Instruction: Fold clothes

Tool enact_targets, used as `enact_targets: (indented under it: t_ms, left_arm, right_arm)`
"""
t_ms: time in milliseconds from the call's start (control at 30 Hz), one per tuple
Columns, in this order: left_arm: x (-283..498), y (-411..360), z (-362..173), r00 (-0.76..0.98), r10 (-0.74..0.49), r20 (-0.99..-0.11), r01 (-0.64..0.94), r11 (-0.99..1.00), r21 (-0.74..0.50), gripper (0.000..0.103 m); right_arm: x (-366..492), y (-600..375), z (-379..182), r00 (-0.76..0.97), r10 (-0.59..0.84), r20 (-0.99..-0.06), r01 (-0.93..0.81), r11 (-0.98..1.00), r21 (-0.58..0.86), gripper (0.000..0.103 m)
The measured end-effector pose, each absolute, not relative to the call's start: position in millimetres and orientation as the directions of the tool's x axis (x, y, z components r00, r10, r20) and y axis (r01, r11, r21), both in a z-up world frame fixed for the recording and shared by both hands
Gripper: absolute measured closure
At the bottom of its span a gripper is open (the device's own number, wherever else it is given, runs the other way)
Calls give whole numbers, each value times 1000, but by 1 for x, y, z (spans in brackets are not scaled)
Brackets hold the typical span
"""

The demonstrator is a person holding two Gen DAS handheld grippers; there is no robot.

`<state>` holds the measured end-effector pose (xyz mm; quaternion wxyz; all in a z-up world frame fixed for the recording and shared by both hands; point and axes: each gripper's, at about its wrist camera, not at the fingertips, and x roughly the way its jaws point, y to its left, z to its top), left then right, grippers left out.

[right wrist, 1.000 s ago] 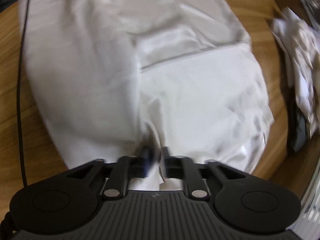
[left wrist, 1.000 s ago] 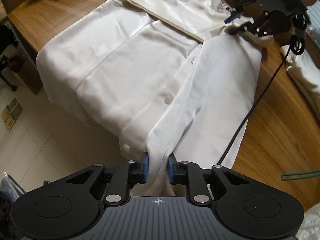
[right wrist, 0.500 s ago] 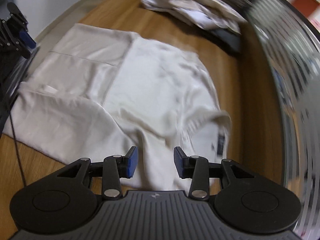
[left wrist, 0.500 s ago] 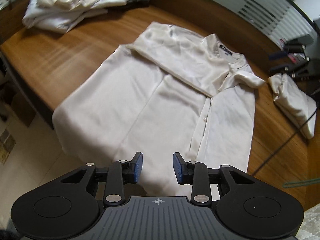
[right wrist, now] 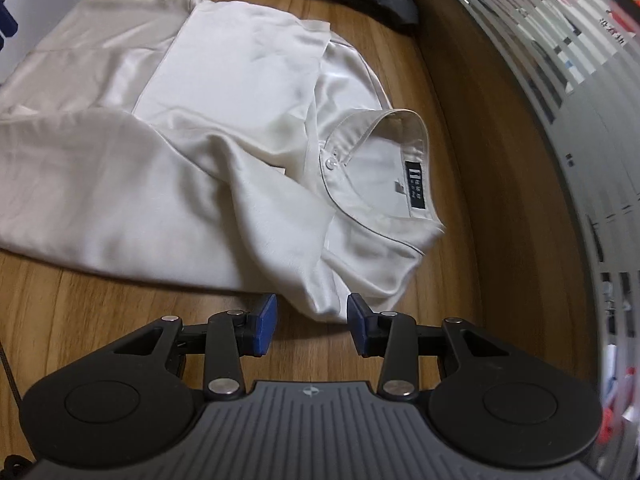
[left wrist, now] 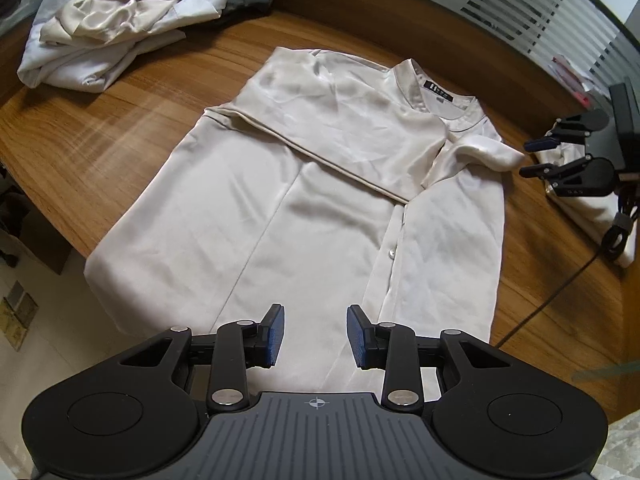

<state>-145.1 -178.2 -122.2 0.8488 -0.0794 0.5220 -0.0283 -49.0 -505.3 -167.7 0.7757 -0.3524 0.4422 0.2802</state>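
Observation:
A cream satin shirt (left wrist: 320, 200) lies flat on the wooden table (left wrist: 120, 120), front up, both sleeves folded in across the chest. Its collar with a dark label (right wrist: 416, 184) points away from the table's near edge. My left gripper (left wrist: 316, 334) hovers open above the hem, nothing between its blue pads. My right gripper (right wrist: 312, 324) hangs over the shoulder beside the collar. Its jaws are closing, with the shoulder corner of the shirt (right wrist: 200, 184) below the gap and untouched. From the left wrist, the right gripper (left wrist: 548, 156) shows at the far right.
A heap of crumpled pale clothes (left wrist: 120, 20) sits at the far left corner of the table. A folded pale garment (left wrist: 592, 216) lies at the right under the right gripper, with a black cable (left wrist: 560, 292) trailing across the wood. The shirt's hem overhangs the table edge above the floor (left wrist: 40, 320).
Both grippers let go of the shirt fabric and pulled back and up. The right gripper rolled round and now looks along the collar. The shirt lies still.

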Motion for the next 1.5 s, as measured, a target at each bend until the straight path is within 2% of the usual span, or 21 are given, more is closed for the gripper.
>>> enact_targets:
  t_ms: [33,100,300,500,667,833,933,1000,1133,1367,1500]
  left_arm:
    - [-145,-179,-121,452,-121,-884,-46,986,-158,66]
    - [-145,-180,-120,452,-103,-886,-69,986,-149,66]
    - [-154,-181,-116,448,-67,-892,-131,981,-139,66]
    - [-162,-178,-113,446,-35,-894,-150,982,-113,65]
    - [-162,-165,-107,471,-20,-882,-167,980,-111,61]
    - [-149,-147,-104,501,-37,-865,-127,985,-116,59]
    - [-131,-133,-106,513,-74,-855,-70,989,-128,58]
    - [-116,-122,-109,515,-105,-851,-15,991,-131,58]
    - [-82,-96,-113,510,-174,-842,130,984,-125,58]
    - [-11,-56,-113,445,-324,-835,410,903,-132,57]
    - [31,-44,-115,394,-361,-845,514,849,-123,57]
  right_arm:
    - [-44,-505,-169,435,142,-889,-763,582,-280,66]
    - [-33,-507,-169,400,177,-899,-782,578,-234,102]
    - [5,-517,-149,397,257,-881,-757,634,-156,102]
    - [51,-498,-166,395,205,-896,-753,630,-188,101]
    - [73,-482,-191,451,116,-885,-686,680,-261,90]
    - [74,-483,-175,497,103,-862,-596,762,-252,80]
    - [61,-482,-154,510,106,-853,-557,797,-234,78]
    - [47,-480,-139,514,105,-851,-529,820,-218,72]
    - [19,-471,-112,517,94,-851,-440,882,-170,72]
    - [-45,-437,-79,508,33,-860,-175,982,-66,72]
    - [-87,-408,-72,495,-25,-868,18,1000,-19,68]
